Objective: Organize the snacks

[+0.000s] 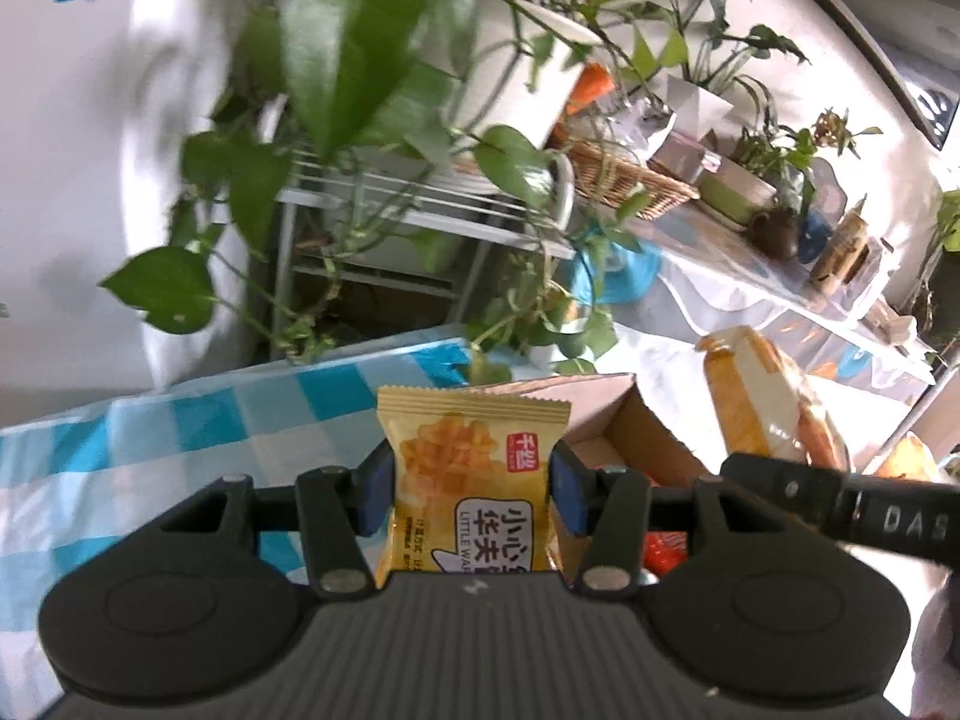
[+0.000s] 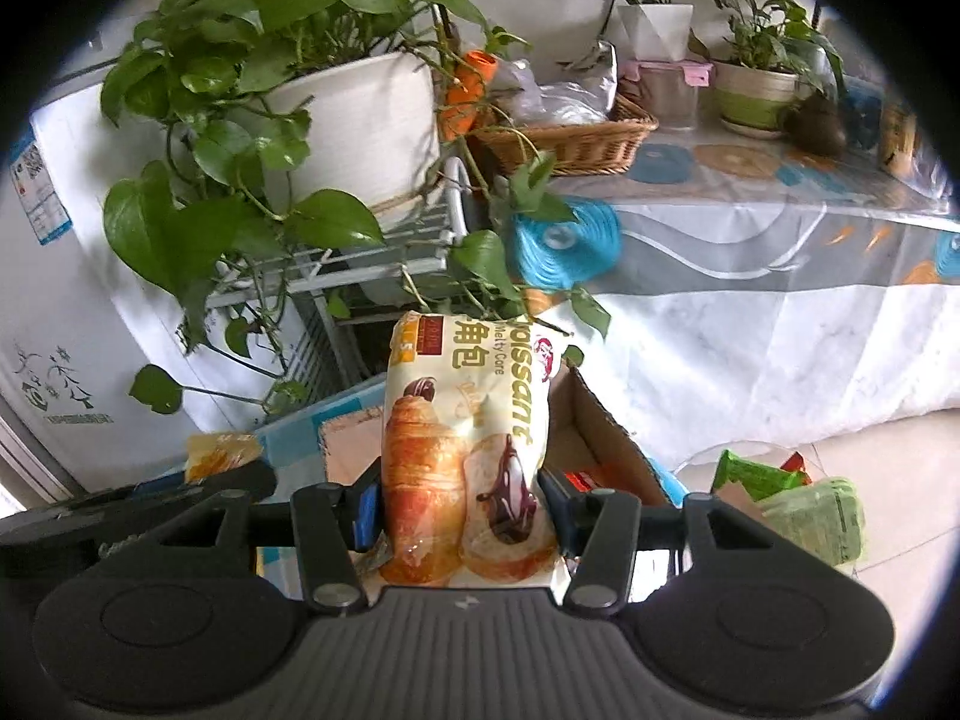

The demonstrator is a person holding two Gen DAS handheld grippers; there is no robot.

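You are carrying a snack in each gripper above an open cardboard box (image 1: 636,438) that is sitting on a blue-checked cloth (image 1: 180,438). Your left gripper (image 1: 471,492) is clamping a yellow wafer packet (image 1: 468,480) by its sides, jaws partly closed around it. Your right gripper (image 2: 459,504) is pinching a croissant bag (image 2: 468,450) the same way, the bag standing upright between the pads. Both packets are hanging just short of the box, near its open flaps. Inside the box, something red and orange is showing (image 1: 663,552), so some sorting is probably already done, though how much you cannot tell. Green packets (image 2: 798,492) are lying off to your right, apparently waiting. These two snacks are not yet placed; setting them down looks like your step in hand.
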